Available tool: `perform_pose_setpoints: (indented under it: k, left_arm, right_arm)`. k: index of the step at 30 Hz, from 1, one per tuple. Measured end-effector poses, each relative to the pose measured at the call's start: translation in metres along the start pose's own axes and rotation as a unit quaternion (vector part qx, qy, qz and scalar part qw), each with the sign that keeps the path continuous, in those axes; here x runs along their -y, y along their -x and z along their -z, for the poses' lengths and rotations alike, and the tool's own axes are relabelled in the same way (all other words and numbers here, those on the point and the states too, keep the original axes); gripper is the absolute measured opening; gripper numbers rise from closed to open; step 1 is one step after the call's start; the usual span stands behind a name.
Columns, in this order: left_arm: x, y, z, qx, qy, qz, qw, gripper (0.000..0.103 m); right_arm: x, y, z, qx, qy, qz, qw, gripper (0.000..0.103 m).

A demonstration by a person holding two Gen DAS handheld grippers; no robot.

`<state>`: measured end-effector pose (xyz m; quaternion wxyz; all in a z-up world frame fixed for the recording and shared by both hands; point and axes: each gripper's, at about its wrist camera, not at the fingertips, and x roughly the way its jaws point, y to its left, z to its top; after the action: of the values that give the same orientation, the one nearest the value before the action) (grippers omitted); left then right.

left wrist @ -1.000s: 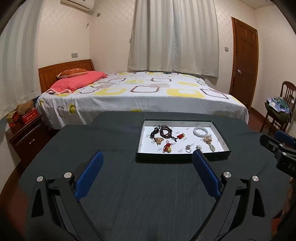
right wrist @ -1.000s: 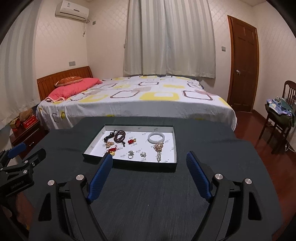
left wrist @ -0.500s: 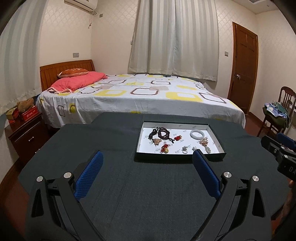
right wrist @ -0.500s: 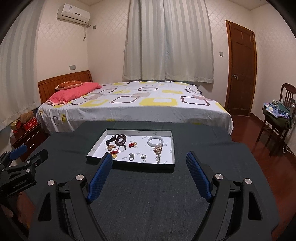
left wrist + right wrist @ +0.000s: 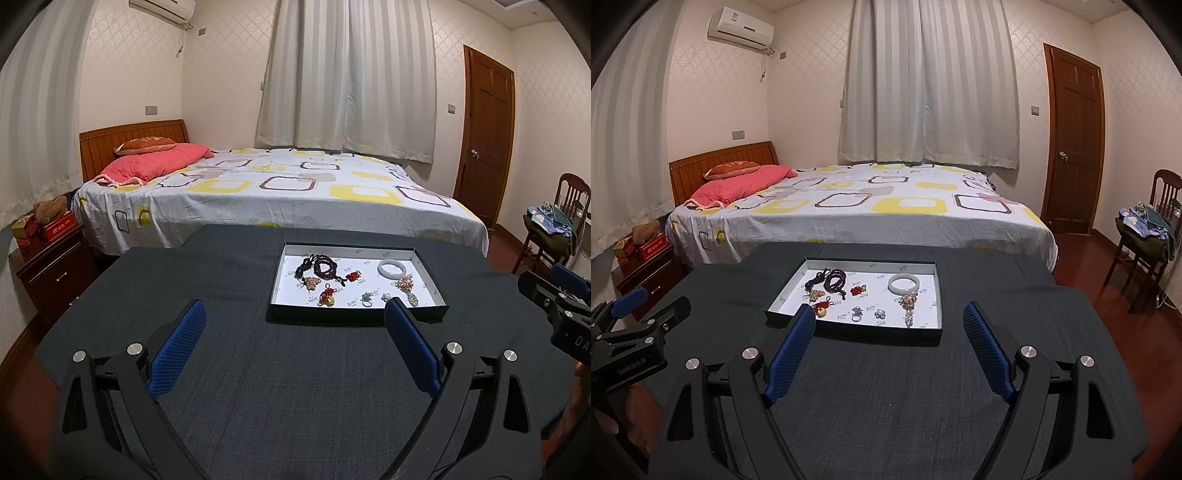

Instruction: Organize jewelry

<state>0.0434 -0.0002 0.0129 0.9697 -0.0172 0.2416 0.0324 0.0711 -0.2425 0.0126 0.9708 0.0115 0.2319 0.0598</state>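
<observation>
Both claws, my left gripper [image 5: 293, 349] and right gripper [image 5: 888, 349], are hanging spread wide and empty, having drawn back from the shallow dark-walled white-floored tray [image 5: 925, 338], where the jewellery is lying spread out, leaving the sorting stage unclear.

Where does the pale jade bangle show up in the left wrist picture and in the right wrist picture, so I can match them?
Left wrist view: the pale bangle lies in the tray's far right part, above the right blue fingertip.
Right wrist view: the pale bangle is again far right in the tray, near the picture's middle.
Shared landmark: the dark bead bracelet, to the bangle's left in both.
</observation>
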Motion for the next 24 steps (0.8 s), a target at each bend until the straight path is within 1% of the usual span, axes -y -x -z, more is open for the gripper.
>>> perform_pose_setpoints:
  k: [24]
  left_arm:
    - [0.0016, 0.0008, -0.0007, -0.003, 0.002, 0.003, 1.0000, 0.095]
  right_arm:
    - [-0.0030, -0.0008, 0.0001, 0.000, 0.002, -0.001, 1.000, 0.079]
